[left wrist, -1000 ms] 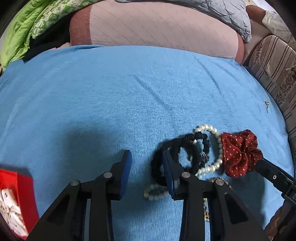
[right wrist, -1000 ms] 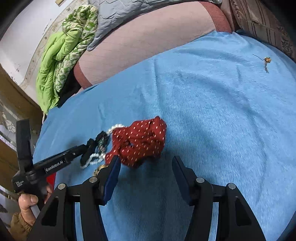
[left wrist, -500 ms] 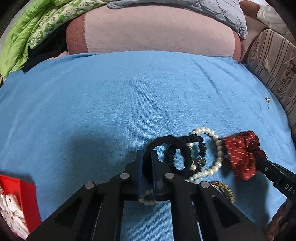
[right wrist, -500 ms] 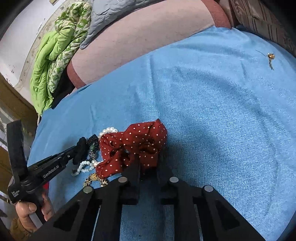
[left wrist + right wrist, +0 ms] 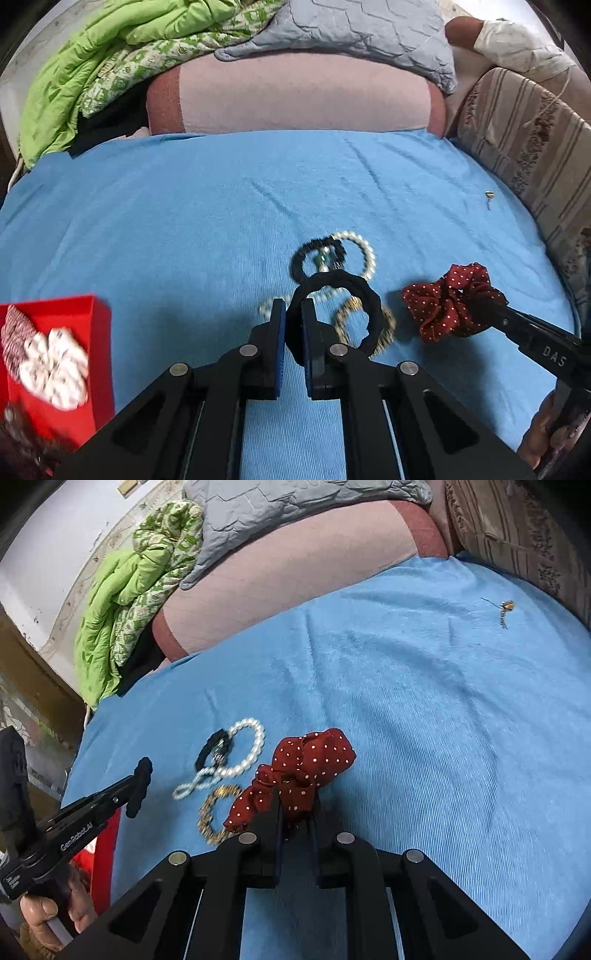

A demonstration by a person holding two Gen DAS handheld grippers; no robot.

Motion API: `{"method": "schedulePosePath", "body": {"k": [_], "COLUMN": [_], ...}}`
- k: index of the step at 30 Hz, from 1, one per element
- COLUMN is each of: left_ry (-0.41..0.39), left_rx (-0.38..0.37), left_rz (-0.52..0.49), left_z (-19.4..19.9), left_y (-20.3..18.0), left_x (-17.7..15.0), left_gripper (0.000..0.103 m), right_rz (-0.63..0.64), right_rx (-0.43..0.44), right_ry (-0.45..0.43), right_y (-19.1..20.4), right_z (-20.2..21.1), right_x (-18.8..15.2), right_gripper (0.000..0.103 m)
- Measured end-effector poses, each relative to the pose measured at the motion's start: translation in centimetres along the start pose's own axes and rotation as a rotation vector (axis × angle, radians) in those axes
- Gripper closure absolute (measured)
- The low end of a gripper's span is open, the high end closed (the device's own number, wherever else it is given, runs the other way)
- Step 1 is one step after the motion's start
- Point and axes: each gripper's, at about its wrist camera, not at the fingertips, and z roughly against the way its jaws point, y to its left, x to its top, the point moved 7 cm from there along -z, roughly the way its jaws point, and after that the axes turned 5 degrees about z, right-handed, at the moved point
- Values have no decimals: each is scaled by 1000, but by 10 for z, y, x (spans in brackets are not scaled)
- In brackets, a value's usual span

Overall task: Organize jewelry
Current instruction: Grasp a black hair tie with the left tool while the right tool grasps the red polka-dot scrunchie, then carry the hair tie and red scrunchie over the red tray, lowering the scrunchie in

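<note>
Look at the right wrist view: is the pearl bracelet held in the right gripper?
No. The right gripper is shut on the red scrunchie, while the pearl bracelet lies loose on the blue sheet.

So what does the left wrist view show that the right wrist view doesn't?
Only the left wrist view shows inside the red box, where white hair ties lie. Only the right wrist view shows the person's left hand and the white wall. Both show the left hand-held gripper shut on the black hair tie, the right hand-held gripper shut on the red scrunchie, and the pearl bracelet on the blue sheet.
</note>
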Motion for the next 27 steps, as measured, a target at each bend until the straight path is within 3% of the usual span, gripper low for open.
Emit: {"method": "schedulePosePath", "body": {"k": [5,13,27], "left_ry": [-12,-65,-148], "left_rx": [-13,39,189], "left_rz": [27,50,192], "left_z": [34,82,147], "left_y": [7,30,123], "left_x": [-22,-52,-91], "left_gripper": [95,95,95], "right_rz": [12,61,255], "right_rx": [13,44,125], "right_ry": [-6,-9,49], "right_y": [18,56,162], "right_z": [23,50,61], "right_x": [-15,-37,-79], "right_gripper": [90,90,90]}}
